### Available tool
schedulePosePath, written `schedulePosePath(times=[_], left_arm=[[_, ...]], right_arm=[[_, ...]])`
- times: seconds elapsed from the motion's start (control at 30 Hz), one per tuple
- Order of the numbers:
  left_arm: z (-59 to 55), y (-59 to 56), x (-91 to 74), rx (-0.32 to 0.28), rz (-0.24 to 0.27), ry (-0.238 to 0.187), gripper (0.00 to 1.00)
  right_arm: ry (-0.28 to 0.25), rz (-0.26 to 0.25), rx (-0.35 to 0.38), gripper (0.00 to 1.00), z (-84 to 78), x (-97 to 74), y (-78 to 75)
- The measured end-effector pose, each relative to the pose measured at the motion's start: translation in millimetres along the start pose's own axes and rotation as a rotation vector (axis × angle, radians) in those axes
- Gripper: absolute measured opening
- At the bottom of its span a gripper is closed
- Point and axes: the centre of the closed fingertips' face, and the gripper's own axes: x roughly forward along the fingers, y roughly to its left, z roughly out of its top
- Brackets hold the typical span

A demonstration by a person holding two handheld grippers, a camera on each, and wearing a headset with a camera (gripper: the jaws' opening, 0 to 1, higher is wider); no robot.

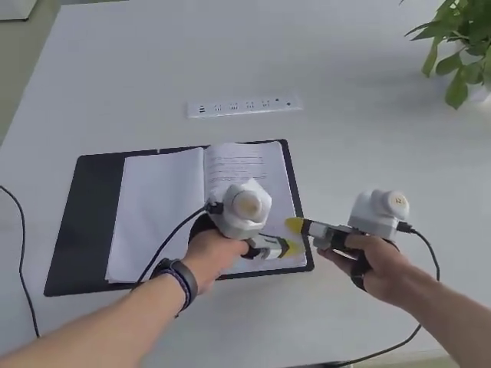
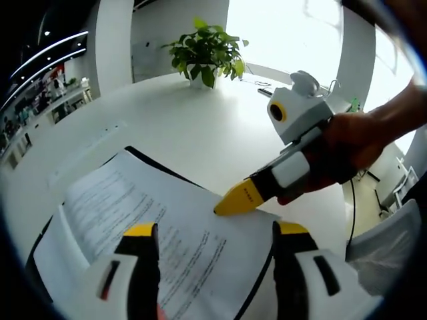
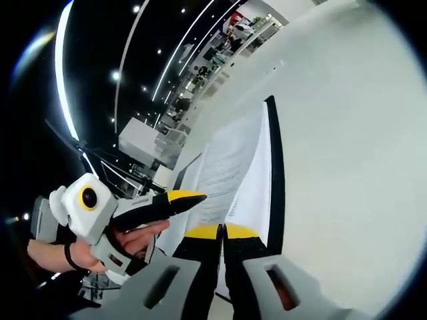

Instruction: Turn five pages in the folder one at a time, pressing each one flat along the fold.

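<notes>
Left gripper [image 2: 217, 233] spread over a printed page [image 2: 133, 207]
Its jaws stand wide apart above the top sheet of the black folder [image 2: 145, 157]. From the right, the right gripper [image 2: 237, 199], held in a hand [image 2: 353, 143], puts its closed yellow tip at the page's edge. A potted plant [image 2: 207, 53] stands far off on the white table [image 2: 173, 120].

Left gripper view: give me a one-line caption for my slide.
Open left gripper poised above the printed page as the shut right gripper reaches the page edge with its yellow tip.
</notes>
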Motion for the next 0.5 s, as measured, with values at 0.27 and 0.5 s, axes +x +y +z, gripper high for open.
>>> schedulePosePath(times=[0.27, 0.5], left_arm=[[6.5, 15.0, -26.2, -0.026, 0.028, -0.049, 0.73], [1.9, 28.3, -50.8, -0.036, 0.067, -0.077, 0.72]], right_arm=[[-0.015, 0.005, -0.009, 0.00, 4.4, 1.6, 12.6], [-0.028, 0.009, -0.030, 0.00, 9.8, 1.9, 24.9]])
